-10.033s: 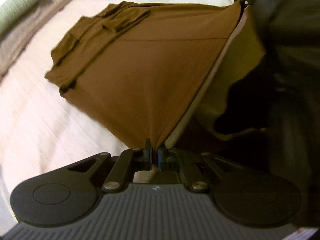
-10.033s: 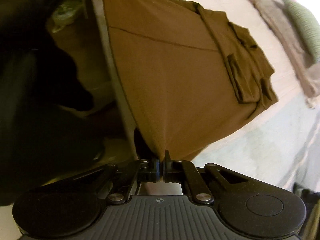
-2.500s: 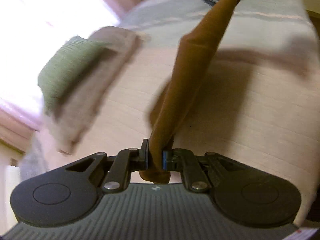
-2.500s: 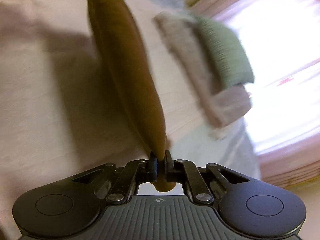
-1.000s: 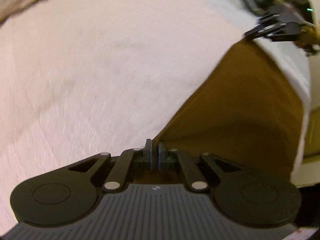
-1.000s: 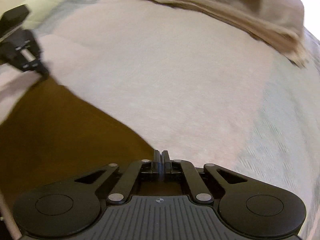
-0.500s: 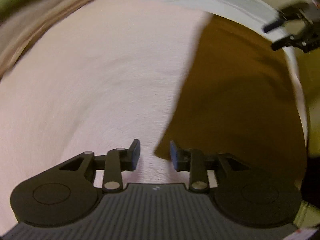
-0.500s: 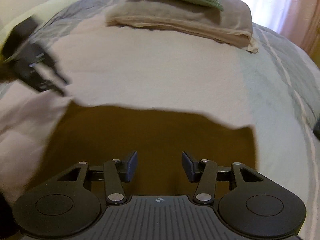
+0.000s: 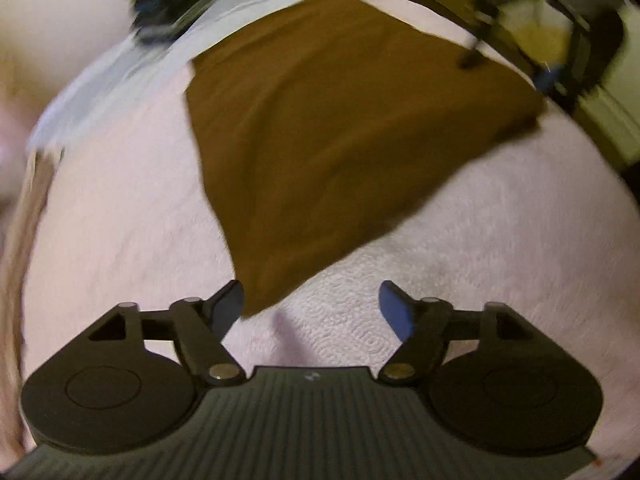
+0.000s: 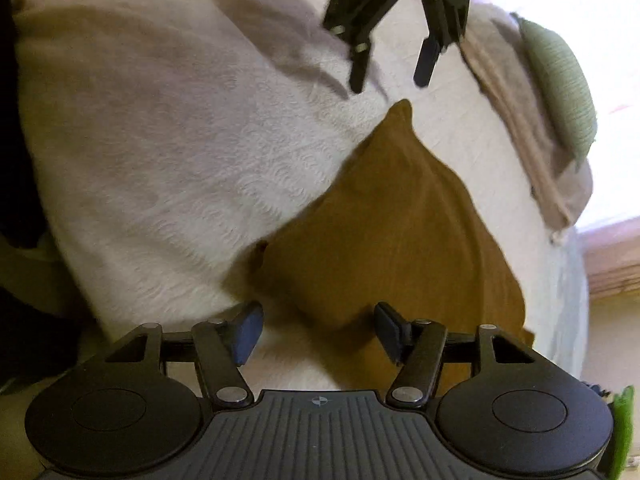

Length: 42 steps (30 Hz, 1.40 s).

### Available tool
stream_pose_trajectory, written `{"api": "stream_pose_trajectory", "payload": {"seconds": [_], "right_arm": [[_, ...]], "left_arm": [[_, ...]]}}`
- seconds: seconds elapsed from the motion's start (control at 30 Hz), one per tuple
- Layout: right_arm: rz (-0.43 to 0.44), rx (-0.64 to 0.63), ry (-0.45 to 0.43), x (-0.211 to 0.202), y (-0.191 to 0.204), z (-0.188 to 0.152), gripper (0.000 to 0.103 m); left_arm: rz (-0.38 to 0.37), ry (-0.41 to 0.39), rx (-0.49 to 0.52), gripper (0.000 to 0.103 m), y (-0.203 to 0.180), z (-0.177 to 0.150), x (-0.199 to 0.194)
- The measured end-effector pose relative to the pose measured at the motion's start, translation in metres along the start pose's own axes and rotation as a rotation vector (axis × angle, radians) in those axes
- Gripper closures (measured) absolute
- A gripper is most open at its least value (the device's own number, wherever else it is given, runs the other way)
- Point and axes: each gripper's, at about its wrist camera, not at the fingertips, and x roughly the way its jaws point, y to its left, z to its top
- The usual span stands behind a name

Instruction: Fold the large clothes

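The brown garment (image 9: 344, 152) is lying folded and flat on the bed (image 9: 120, 240). The left hand-held gripper (image 9: 310, 306) is hovering with jaws wide apart, having just been opening; the garment's near corner is lying just ahead of its left finger, unpinched. The right hand-held gripper (image 10: 318, 330) is likewise gaping, just opened, with cloth lying under and ahead of its jaws, unclamped. Beyond it a green pillow (image 10: 560, 80) is resting on a folded blanket (image 10: 520, 120).

A pale textured bedspread (image 10: 168, 168) covers the bed, green pillow (image 10: 560, 88) by a bright window (image 10: 592, 40).
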Motion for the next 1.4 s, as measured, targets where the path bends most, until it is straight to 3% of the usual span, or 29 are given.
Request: {"api": "stream_pose_trajectory", "payload": {"seconds": [0.07,0.1,0.13,0.2,0.43,0.47,0.5,0.53,0.57,0.6,0.8,0.93,1.03,1.17,1.33,1.4], "right_arm": [[0.0,0.04,-0.018,0.007,-0.005,0.0,0.061],[0.029,0.093,-0.011,0.007,-0.015,0.001,0.084],[0.039,0.154,-0.015,0.004,-0.027,0.001,0.088],[0.049,0.29,-0.031,-0.008,-0.057,0.002,0.093],[0.121,0.663,-0.049,-0.025,-0.135,-0.011,0.094],[0.124,0.674,-0.048,-0.033,-0.136,-0.015,0.094],[0.128,0.677,-0.047,-0.035,-0.137,-0.016,0.094],[0.138,0.678,-0.045,-0.035,-0.139,-0.017,0.094],[0.151,0.685,-0.045,-0.035,-0.141,-0.018,0.094],[0.166,0.702,-0.047,-0.036,-0.142,-0.02,0.094],[0.197,0.915,-0.106,-0.067,-0.177,-0.047,0.095],[0.192,1.111,-0.187,-0.088,-0.223,-0.094,0.095],[0.203,1.279,-0.243,-0.086,-0.264,-0.149,0.095],[0.256,1.513,-0.287,-0.054,-0.304,-0.233,0.096],[0.351,1.783,-0.259,0.008,-0.317,-0.328,0.096],[0.399,1.878,-0.208,0.033,-0.308,-0.353,0.096]], "left_arm": [[0.008,-0.028,0.084,0.022,-0.012,0.002,0.006],[0.018,-0.037,0.125,0.018,-0.019,0.003,0.01],[0.026,-0.047,0.163,0.017,-0.024,0.005,0.013],[0.053,-0.067,0.225,0.015,-0.032,0.009,0.022],[0.182,-0.09,0.348,0.018,-0.038,0.033,0.064],[0.18,-0.08,0.355,0.029,-0.036,0.034,0.07],[0.174,-0.068,0.357,0.05,-0.033,0.037,0.075],[0.176,-0.051,0.358,0.062,-0.031,0.038,0.078],[0.173,-0.025,0.359,0.085,-0.026,0.041,0.082],[0.155,-0.011,0.348,0.095,-0.017,0.046,0.083],[0.09,-0.012,0.291,0.099,0.04,0.092,0.042],[0.046,-0.012,0.294,0.099,0.09,0.162,0.041],[-0.022,0.014,0.295,0.099,0.122,0.219,0.067],[-0.138,0.067,0.325,0.099,0.157,0.289,0.139],[-0.266,0.15,0.332,0.095,0.166,0.328,0.235],[-0.306,0.207,0.318,0.087,0.165,0.33,0.268]]}}
